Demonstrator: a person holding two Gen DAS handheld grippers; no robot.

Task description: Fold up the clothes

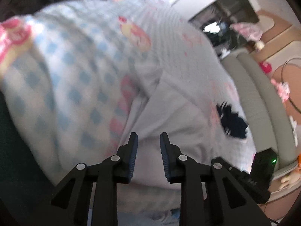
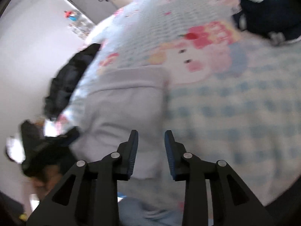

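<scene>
- Lying on the checked bedspread (image 2: pixel 235 113), the pale grey garment (image 2: pixel 122 113) shows a straight folded edge; it looks partly folded, though blur leaves the fold count unclear.
- Left gripper (image 1: pixel 148 137) hovers over the garment, jaws apart, holding nothing.
- Right gripper (image 2: pixel 151 134) likewise parted and empty above it.
- Dark clothes (image 2: pixel 267 17) sit heaped nearby, apparently unfolded; most work remains.

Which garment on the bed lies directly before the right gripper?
The pale grey garment; the dark garments lie at the bedspread's edges.
</scene>
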